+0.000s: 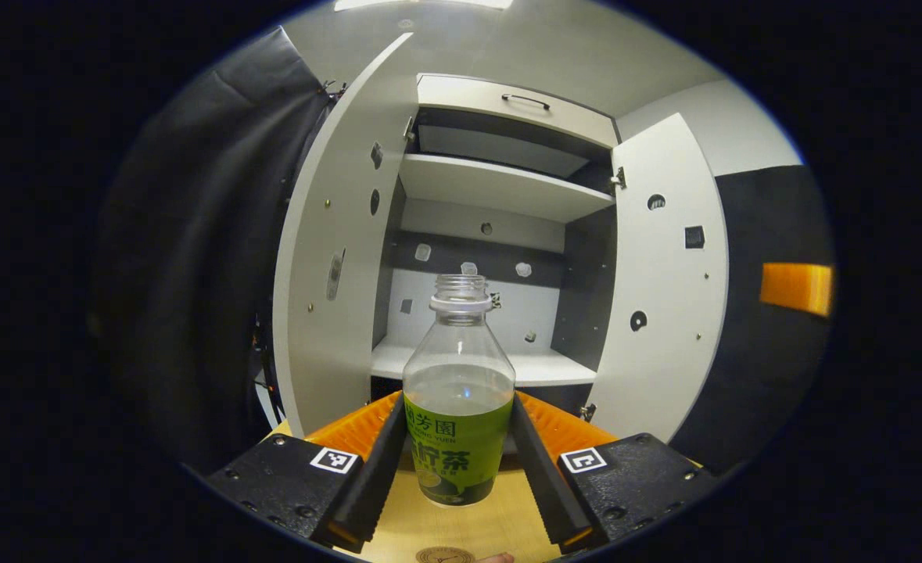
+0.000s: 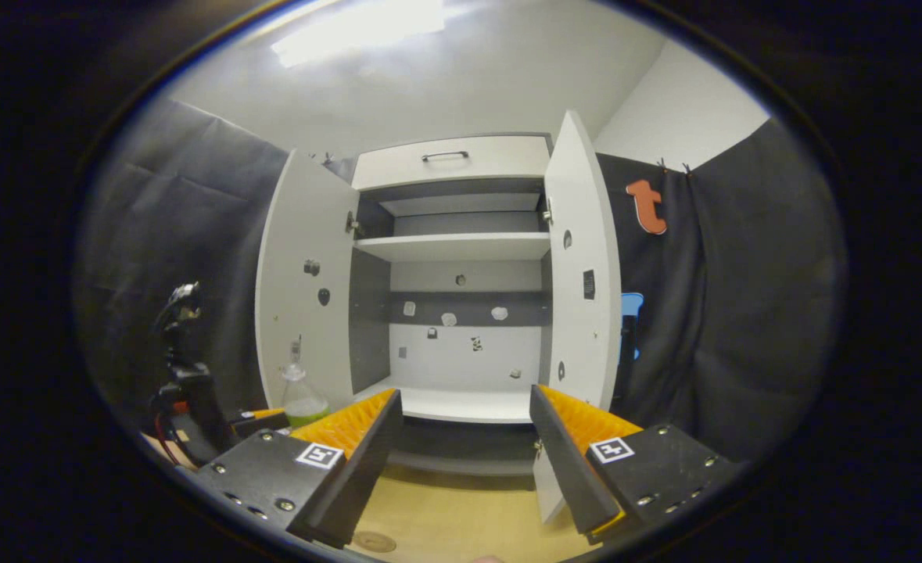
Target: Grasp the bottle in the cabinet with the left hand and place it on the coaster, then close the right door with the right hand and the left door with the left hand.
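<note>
Left gripper view: my left claw [image 1: 461, 453] has the bottle [image 1: 459, 391] clamped between its two black fingers [image 1: 374, 469], both pads pressing on the green label at the bottle's lower half. The bottle stands upright, long axis vertical, its open capless neck pointing up and its base just above the wooden counter [image 1: 461, 524]. It is clear above the label, with liquid showing to about the shoulder. The round coaster [image 1: 445, 555] lies on the counter at the bottom edge, nearer to me than the bottle's base and not under it.

Beyond the bottle stands the white cabinet [image 1: 500, 188], both doors swung wide: the left door [image 1: 335, 258] to one side, the right door [image 1: 664, 289] to the other. The lower shelf [image 1: 539, 367] sits bare behind the bottle, with a drawer and handle [image 1: 525, 100] on top of the cabinet.

In the right gripper view, my right claw [image 2: 464, 446] is spread wide with nothing between its fingers, aimed at the open cabinet [image 2: 453, 246] from farther back over the counter [image 2: 461, 516]. The right door [image 2: 582, 274] stands just beyond its right finger. At the far left I see the bottle [image 2: 302, 399] upright in the left claw [image 2: 261, 421], in front of the left door [image 2: 304, 289], and the coaster [image 2: 373, 541] near the bottom edge.
</note>
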`<move>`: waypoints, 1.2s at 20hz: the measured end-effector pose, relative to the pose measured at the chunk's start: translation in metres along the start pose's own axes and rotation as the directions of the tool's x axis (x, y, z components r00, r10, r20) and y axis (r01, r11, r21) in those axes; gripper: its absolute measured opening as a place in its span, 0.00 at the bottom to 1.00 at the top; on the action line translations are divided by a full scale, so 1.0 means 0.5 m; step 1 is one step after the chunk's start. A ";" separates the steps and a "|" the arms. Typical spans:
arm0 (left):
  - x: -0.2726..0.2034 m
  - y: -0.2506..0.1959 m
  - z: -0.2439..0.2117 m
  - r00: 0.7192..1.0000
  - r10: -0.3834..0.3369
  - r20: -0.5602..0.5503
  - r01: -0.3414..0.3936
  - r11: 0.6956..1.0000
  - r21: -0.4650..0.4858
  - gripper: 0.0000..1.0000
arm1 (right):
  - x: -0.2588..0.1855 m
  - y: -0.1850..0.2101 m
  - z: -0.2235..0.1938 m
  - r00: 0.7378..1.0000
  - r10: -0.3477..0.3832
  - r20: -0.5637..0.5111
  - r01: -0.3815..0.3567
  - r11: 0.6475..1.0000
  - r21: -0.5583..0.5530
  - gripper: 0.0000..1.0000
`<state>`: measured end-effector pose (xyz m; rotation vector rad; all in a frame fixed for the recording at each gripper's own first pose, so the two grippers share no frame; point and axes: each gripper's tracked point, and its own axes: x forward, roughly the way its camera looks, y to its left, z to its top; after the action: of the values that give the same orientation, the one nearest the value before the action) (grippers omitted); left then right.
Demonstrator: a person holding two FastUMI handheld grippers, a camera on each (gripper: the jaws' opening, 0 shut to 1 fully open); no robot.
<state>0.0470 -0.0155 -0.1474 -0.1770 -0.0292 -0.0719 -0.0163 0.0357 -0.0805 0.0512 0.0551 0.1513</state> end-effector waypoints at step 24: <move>-0.066 0.000 -0.484 0.971 -0.180 -0.157 0.197 0.975 0.100 0.81 | 0.174 0.022 -0.110 0.999 0.017 -0.051 -0.016 1.000 0.021 0.99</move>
<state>0.0196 -0.0561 -0.3865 -0.0524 0.0976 -0.2731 0.0648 0.0624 -0.1394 0.0687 0.1073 0.1684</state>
